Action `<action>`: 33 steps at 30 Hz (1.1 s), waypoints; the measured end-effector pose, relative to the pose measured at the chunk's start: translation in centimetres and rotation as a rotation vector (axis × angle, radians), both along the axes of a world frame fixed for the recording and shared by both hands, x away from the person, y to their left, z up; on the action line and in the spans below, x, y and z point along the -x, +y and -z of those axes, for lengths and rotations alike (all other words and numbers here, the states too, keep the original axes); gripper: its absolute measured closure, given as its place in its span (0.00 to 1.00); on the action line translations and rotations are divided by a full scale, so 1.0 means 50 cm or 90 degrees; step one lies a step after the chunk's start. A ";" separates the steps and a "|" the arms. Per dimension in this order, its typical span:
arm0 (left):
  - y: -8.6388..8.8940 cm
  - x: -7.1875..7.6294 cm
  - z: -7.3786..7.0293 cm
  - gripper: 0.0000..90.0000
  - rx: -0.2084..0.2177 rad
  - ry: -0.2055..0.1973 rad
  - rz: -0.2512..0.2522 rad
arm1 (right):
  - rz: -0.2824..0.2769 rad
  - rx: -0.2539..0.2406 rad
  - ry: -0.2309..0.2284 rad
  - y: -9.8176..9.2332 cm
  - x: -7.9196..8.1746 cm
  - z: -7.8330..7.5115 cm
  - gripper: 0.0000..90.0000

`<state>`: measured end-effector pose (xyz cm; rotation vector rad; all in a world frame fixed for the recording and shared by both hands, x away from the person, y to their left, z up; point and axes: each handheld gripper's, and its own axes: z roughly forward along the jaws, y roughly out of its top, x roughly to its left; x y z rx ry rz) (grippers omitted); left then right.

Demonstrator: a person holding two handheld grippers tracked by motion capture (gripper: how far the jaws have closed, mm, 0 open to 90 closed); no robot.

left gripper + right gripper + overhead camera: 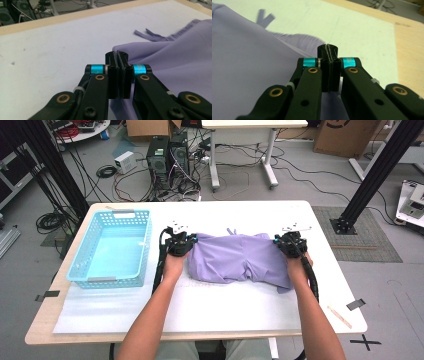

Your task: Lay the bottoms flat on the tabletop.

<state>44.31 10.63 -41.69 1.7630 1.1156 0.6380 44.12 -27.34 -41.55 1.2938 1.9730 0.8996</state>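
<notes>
The left tongs [117, 56] are pressed together, pinching the left edge of the lilac garment [235, 257]; in the left gripper view a thin fold of the cloth runs between the black jaws and spreads away to the right of them. The right tongs [328, 50] are likewise clamped tight, and in the right gripper view the purple fabric comes up to the closed jaws from the left and passes under them, so they grip the garment's right edge. Seen from the high view, the left tongs [181, 241] and the right tongs [290, 242] sit at opposite ends of the garment, each held by a hand with its forearm coming in from the near side of the worktop [215, 305]. The garment lies crumpled and stretched sideways between the two, roughly in the middle of the white worktop, with two short drawstring ends [150, 35] sticking out at its far edge. Just beside the left tongs, on the left part of the worktop, stands a light blue plastic basket [80, 265], apart from the cloth. A flat wooden stick [340, 316] lies near the worktop's right front corner, well apart from the garment. Beyond the worktop, on the floor, are computer towers [167, 155] and loose cables [130, 185].
</notes>
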 end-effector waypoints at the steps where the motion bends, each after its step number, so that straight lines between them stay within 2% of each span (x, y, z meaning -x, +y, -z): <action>1: -0.001 -0.005 -0.001 0.97 -0.002 0.001 -0.002 | 0.012 0.005 -0.005 0.000 -0.006 0.002 1.00; 3: -0.006 -0.007 0.000 0.96 0.007 0.002 -0.002 | 0.030 -0.003 -0.007 -0.002 -0.015 0.007 1.00; 5: -0.008 -0.003 0.000 0.81 0.017 0.006 0.009 | 0.029 -0.024 0.002 -0.004 -0.015 0.008 1.00; 6: -0.008 0.006 -0.001 0.76 0.017 -0.002 0.019 | 0.027 -0.029 0.004 -0.002 -0.012 0.008 0.93; 10: 0.000 0.042 -0.002 0.61 0.025 -0.017 0.037 | -0.021 -0.057 -0.012 0.001 0.024 -0.011 0.85; 13: 0.013 0.079 0.000 0.60 0.028 -0.023 0.044 | -0.065 -0.091 -0.029 0.000 0.067 -0.023 0.83; 15: 0.021 0.103 0.004 0.62 0.039 -0.023 0.053 | -0.083 -0.099 -0.025 0.000 0.095 -0.024 0.81; 16: 0.023 0.115 0.005 0.62 0.048 -0.021 0.058 | -0.091 -0.100 -0.026 0.000 0.109 -0.022 0.78; 18: 0.026 0.135 0.010 0.62 0.062 -0.020 0.076 | -0.101 -0.110 -0.022 0.000 0.133 -0.016 0.67; 19: 0.025 0.145 0.012 0.62 0.066 -0.018 0.086 | -0.112 -0.125 -0.010 -0.001 0.145 -0.011 0.64; 21: 0.023 0.161 0.016 0.61 0.070 -0.011 0.108 | -0.120 -0.132 -0.010 -0.002 0.167 -0.003 0.58; 23: 0.017 0.177 0.021 0.60 0.071 -0.005 0.123 | -0.124 -0.140 -0.013 -0.006 0.186 0.004 0.56; 27: 0.007 0.197 0.035 0.58 0.075 0.001 0.151 | -0.125 -0.144 -0.002 -0.013 0.217 0.011 0.55; 33: -0.010 0.205 0.042 0.53 0.080 0.007 0.180 | -0.149 -0.148 0.003 -0.015 0.255 0.010 0.50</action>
